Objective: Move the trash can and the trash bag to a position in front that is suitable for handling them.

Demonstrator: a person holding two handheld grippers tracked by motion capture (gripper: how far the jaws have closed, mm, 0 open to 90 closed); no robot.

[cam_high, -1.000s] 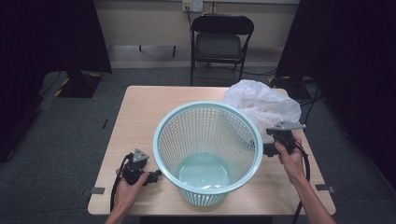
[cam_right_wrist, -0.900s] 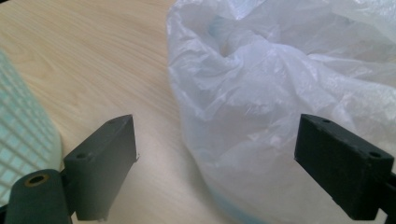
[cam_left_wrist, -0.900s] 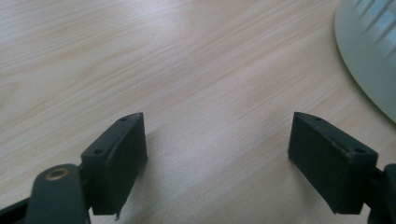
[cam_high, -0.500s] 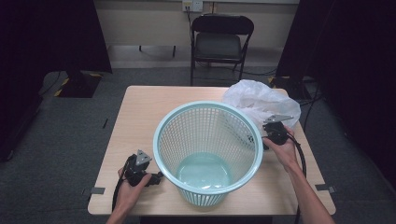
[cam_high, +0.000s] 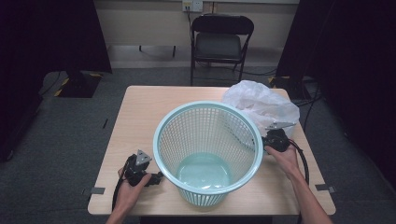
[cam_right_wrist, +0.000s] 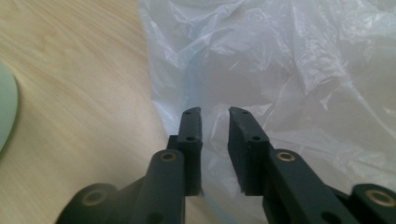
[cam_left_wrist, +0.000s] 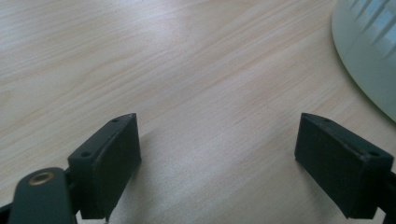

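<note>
Now the right tongs (cam_right_wrist: 215, 116) sit at the near edge of the crumpled clear plastic bag (cam_right_wrist: 289, 70), and their jaws have just been closing. In the right gripper view a narrow gap remains between the two black jaws, with a fold of the thin plastic standing in that gap; whether the pads already press on the film cannot be told from the pictures. In the high view the right tongs (cam_high: 275, 137) lie just beside the right wall of the pale green laundry basket (cam_high: 161, 140), with the person's right hand (cam_high: 285, 156) behind them and a black cable looping off toward the tabletop's right edge.

The bag (cam_high: 261, 105) rests on the far right part of the tabletop (cam_high: 140, 107), touching or nearly touching the basket's rim on its far right side. The basket stands upright near the middle of the tabletop, its mesh wall open and its solid bottom bare.

Over on the other side, the left tongs (cam_high: 156, 177) rest low by the basket's near left foot, held in the left hand (cam_high: 130, 186). The left gripper view shows these tongs (cam_left_wrist: 217, 144) spread wide apart with bare wood between them and the basket's base (cam_left_wrist: 369, 51) at the upper right corner.

A folding chair (cam_high: 220, 44) stands beyond the tabletop's far edge.
</note>
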